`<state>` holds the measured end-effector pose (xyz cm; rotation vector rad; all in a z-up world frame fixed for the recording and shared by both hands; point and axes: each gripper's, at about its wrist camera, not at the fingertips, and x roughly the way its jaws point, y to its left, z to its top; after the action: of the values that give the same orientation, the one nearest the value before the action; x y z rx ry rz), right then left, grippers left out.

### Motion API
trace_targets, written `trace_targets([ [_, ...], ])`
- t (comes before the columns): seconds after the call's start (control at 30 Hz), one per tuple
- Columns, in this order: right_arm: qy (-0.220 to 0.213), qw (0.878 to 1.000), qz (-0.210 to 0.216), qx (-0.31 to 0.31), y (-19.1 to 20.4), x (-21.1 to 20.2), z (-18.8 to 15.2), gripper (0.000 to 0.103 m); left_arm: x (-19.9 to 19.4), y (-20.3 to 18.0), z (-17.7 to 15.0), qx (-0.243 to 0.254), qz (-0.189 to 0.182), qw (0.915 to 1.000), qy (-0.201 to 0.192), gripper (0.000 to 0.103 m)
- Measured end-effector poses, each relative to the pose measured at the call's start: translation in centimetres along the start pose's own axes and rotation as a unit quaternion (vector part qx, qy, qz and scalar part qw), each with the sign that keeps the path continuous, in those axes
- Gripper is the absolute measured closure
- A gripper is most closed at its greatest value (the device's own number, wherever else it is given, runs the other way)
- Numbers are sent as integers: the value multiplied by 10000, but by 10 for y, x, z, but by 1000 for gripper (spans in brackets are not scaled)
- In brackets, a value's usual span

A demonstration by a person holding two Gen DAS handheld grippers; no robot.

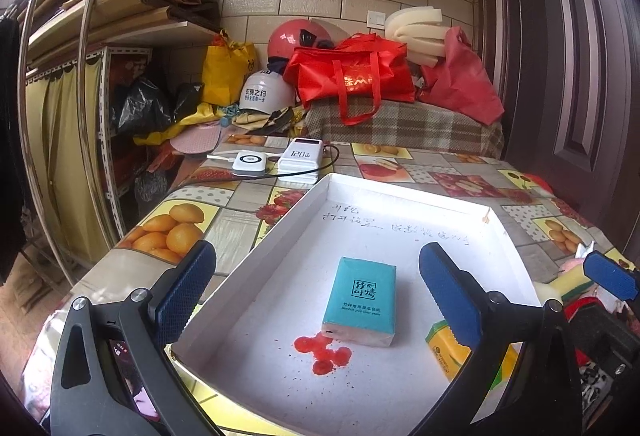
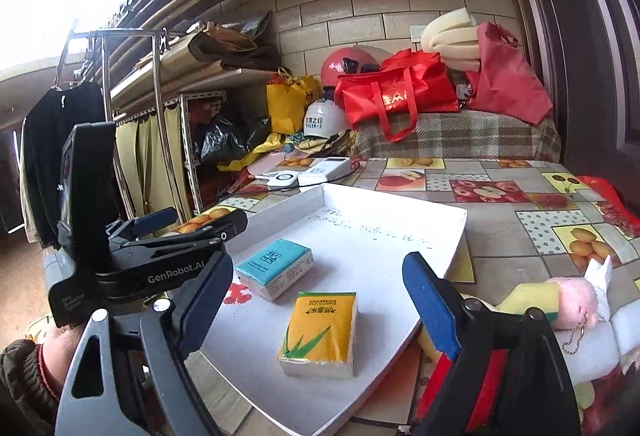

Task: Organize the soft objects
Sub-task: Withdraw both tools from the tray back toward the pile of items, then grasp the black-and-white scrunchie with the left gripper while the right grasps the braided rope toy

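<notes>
While both packs are lying flat inside the white tray (image 1: 400, 196), nothing is being held: the left gripper (image 1: 316, 290) is being kept with its jaws wide apart over the teal tissue pack (image 1: 360, 300), and the right gripper (image 2: 320, 296) is likewise being held spread, empty, above the yellow tissue pack (image 2: 320, 332).

In the right wrist view the teal pack (image 2: 276, 268) is being seen at 11 o'clock of the yellow one, near but apart. A red stain (image 1: 322, 352) is showing on the tray floor at 7 o'clock of the teal pack, just beside it.

Handling, as judged: both packs are being taken as light, squashy, film-wrapped and a bit slippery; a grip across the short sides, mid-length, is being advised, with gentle closing so the paper is only compressed.

More soft items, a pink plush toy (image 2: 572, 300) on a yellow sponge (image 2: 528, 300), are lying off the tray at 3 o'clock on the bench (image 2: 500, 232), still outside.

The bench is being covered by a glossy fruit-print cloth, likely slick. Power banks (image 1: 280, 160) are sitting at 12 o'clock beyond the tray. Behind, red bags (image 1: 352, 72), helmets (image 1: 296, 36), foam and a tiled wall are crowding the room.
</notes>
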<state>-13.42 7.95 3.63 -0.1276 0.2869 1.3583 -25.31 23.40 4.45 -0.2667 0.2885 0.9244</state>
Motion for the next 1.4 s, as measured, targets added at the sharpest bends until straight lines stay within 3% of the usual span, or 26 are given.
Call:
trace_targets([
  [0.3, -802, 9967, 78, 20, -4, -32, 3, 16, -10, -10, -1, 215, -304, 9991, -202, 0],
  [0.4, -1029, 9944, -94, -198, -10, -45, 3, 16, -15, -14, -3, 228, -606, 9977, -210, 0],
  [0.53, -971, 9927, -664, -260, -37, -59, 5, 16, -25, -30, -7, 303, -1264, 9915, -86, 0],
  [0.63, -719, 9914, -904, 613, -95, -73, 1, 16, -37, -56, -12, 704, -1763, 9818, -47, 0],
  [0.73, -653, 9803, -1174, 1448, -159, -96, -8, 16, -52, -88, -18, 1220, -2309, 9653, 33, 0],
  [0.8, -687, 9739, -1689, 1355, -183, -118, -10, 16, -63, -111, -21, 1611, -2637, 9510, 73, 1],
  [0.87, -667, 9704, -2054, 1085, -197, -138, -10, 16, -69, -134, -29, 1854, -3053, 9331, 406, 1],
  [0.9, -542, 9703, -2156, 953, -204, -146, -11, 16, -70, -145, -32, 1974, -3194, 9248, 619, 1],
  [0.97, -157, 9729, -2155, 823, -215, -151, -12, 16, -76, -163, -41, 2330, -3054, 9204, 723, 1],
  [1.13, 1138, 9732, -1777, 916, -235, -141, -29, 16, -73, -190, -59, 2669, -3267, 8942, 1499, 1],
  [1.3, 1947, 9685, -1474, 482, -221, -119, -46, 16, -65, -204, -75, 2973, -2987, 8869, 1890, 1],
  [1.4, 2288, 9635, -1382, 145, -211, -103, -51, 16, -57, -207, -76, 2951, -2931, 8850, 2092, 12],
])
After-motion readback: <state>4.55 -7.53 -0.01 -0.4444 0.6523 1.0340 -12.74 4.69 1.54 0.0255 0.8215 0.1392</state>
